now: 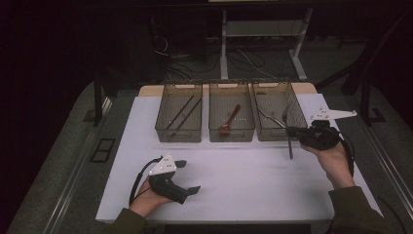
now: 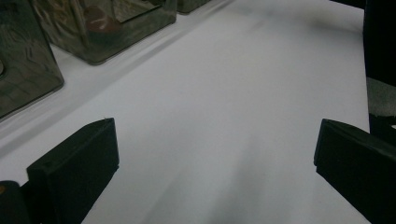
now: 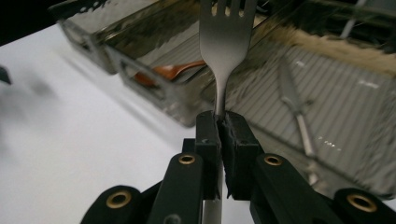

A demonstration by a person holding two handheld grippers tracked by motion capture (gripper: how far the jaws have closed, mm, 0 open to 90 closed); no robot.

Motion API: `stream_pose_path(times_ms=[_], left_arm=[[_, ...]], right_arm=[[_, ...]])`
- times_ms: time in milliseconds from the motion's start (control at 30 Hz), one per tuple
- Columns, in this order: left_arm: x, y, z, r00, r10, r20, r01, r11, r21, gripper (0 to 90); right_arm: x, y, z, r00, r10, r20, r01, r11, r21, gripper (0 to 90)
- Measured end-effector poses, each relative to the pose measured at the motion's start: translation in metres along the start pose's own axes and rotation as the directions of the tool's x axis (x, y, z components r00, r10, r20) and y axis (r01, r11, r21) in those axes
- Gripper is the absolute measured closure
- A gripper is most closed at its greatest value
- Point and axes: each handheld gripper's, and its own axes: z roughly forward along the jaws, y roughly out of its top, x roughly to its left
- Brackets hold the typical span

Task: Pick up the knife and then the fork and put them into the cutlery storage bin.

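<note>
the right gripper (image 3: 219, 128), jaws clamped on the narrow neck of a silver fork (image 3: 225, 42), holds it at the front edge of the right-hand bin (image 1: 278, 131); gripped on so thin a section, the fork may pivot or slip and miss the bin (a knife (image 3: 295, 109) already lies inside). the left gripper (image 1: 187, 176) rests wide open on the white table (image 1: 243, 185). the fork looks plain, polished, four-tined, its handle hanging below the jaws.
</note>
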Motion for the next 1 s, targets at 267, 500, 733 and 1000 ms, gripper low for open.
stream_pose_path(times_ms=[267, 500, 733, 1000], left_arm=[[0.001, 0.000, 0.001, 1.0000, 0.001, -0.004, -0.001, 1.0000, 0.008, 0.0], [-0.001, 0.000, 0.003, 1.0000, 0.004, 0.004, -0.004, 1.0000, 0.006, 0.0], [0.000, 0.000, 0.003, 1.0000, 0.002, 0.006, -0.002, 0.9999, 0.010, 0.0], [-0.001, 0.000, 0.003, 1.0000, 0.000, 0.007, 0.000, 1.0000, 0.005, 0.0]], right_arm=[[-0.020, 0.021, -0.009, 0.9993, 0.029, 0.025, -0.027, 0.998, -0.053, 84.2], [-0.032, 0.043, -0.012, 0.9975, 0.031, 0.063, -0.025, 0.996, -0.090, 84.2], [-0.044, 0.066, -0.005, 0.9944, 0.013, 0.105, -0.004, 0.997, -0.081, 84.2], [-0.063, 0.073, 0.021, 0.9879, 0.026, 0.153, -0.022, 0.999, -0.030, 84.2]])
